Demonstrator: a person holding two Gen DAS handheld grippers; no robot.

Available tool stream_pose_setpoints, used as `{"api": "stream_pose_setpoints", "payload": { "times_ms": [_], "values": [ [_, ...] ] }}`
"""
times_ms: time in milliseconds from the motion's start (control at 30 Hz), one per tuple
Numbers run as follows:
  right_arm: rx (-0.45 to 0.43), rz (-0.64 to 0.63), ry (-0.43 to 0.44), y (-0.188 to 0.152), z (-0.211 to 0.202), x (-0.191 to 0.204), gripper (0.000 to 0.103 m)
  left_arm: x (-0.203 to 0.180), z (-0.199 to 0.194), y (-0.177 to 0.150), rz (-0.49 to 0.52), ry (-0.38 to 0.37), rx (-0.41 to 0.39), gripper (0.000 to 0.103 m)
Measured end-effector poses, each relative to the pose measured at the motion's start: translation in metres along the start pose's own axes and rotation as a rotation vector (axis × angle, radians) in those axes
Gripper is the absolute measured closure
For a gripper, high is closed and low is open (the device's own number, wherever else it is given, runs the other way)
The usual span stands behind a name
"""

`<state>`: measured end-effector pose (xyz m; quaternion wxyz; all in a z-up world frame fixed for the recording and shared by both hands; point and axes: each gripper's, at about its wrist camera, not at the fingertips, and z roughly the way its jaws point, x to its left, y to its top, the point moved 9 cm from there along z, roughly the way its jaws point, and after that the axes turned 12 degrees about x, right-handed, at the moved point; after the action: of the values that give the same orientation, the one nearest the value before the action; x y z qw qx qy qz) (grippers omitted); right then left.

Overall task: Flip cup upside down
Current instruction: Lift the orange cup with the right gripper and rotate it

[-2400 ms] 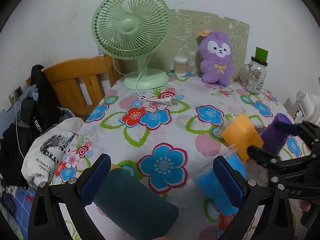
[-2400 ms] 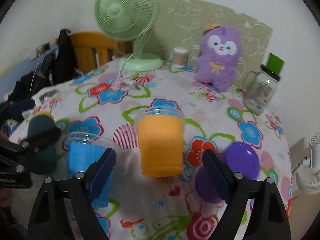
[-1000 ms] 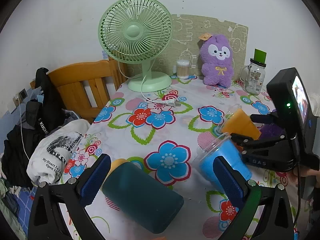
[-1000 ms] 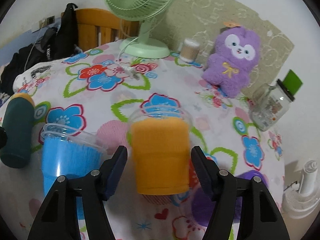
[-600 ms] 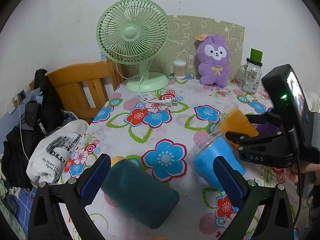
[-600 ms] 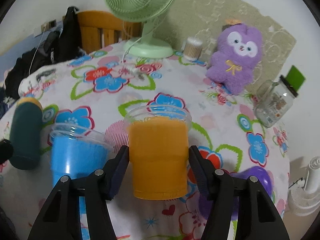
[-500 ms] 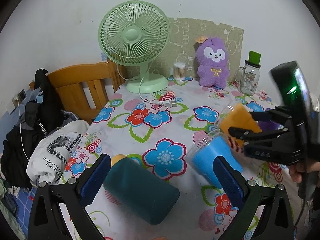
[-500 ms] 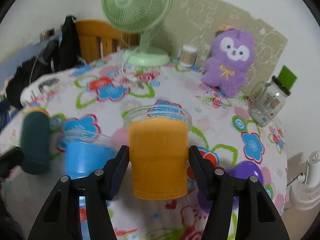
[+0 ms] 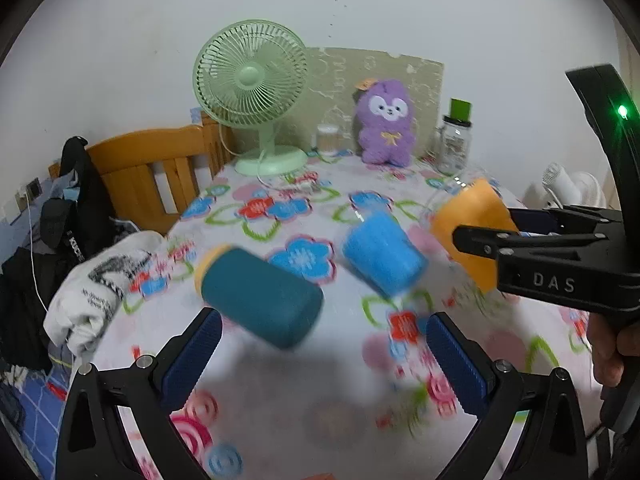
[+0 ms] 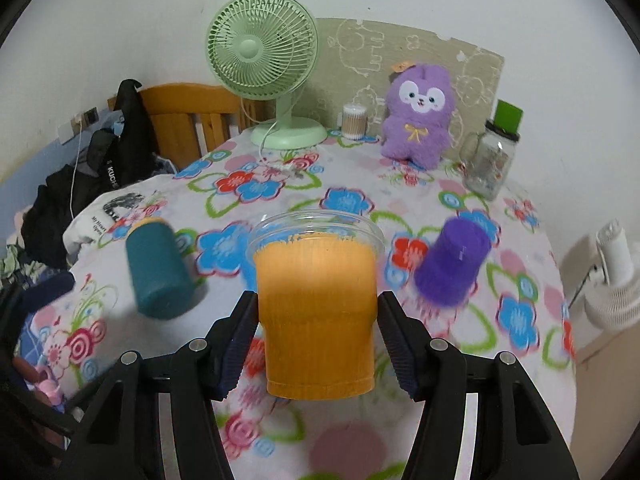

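My right gripper (image 10: 316, 322) is shut on an orange cup (image 10: 316, 312) with a clear rim and holds it upright above the floral table; the cup (image 9: 472, 226) also shows at the right of the left wrist view, lifted. A blue cup (image 9: 380, 254) stands on the table in the left wrist view. A purple cup (image 10: 454, 266) sits mouth down on the table to the right. My left gripper (image 9: 320, 352) is open and empty above the table's near side.
A teal bottle (image 9: 256, 288) lies on its side on the flowered tablecloth (image 10: 280, 188). At the back stand a green fan (image 10: 264, 52), a purple plush toy (image 10: 420, 116), a cotton-swab pot (image 10: 354, 120) and a glass jar (image 10: 492, 160). Clothes (image 9: 92, 280) hang off the left edge.
My right gripper closed on the orange cup and lifted it off the table. My left gripper pulled back and up, away from the blue cup and the bottle.
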<state>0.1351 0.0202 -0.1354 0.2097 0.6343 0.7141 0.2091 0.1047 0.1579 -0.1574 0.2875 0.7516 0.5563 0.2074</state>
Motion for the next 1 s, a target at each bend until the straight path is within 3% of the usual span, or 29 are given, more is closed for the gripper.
{"api": "stream_pose_setpoints", "payload": {
  "times_ms": [233,367,667,800,1000],
  "values": [
    [0.07,0.047,0.006,-0.055,0.016,0.014,0.04,-0.011,0.005,-0.05,0.022,-0.008,0.065,0.0],
    [0.094,0.046,0.002,-0.073,0.025,0.02,0.04,-0.017,0.011,-0.062,0.031,-0.01,0.087,0.0],
    [0.06,0.035,0.016,-0.068,0.018,0.023,0.036,-0.023,0.011,-0.065,0.041,-0.012,0.085,0.0],
    [0.016,0.033,0.019,-0.061,-0.001,0.018,0.018,-0.027,0.007,-0.061,0.049,-0.018,0.077,0.0],
    [-0.08,0.125,0.078,-0.057,-0.047,-0.023,0.013,-0.045,-0.001,-0.053,0.065,-0.05,0.057,0.0]
  ]
}}
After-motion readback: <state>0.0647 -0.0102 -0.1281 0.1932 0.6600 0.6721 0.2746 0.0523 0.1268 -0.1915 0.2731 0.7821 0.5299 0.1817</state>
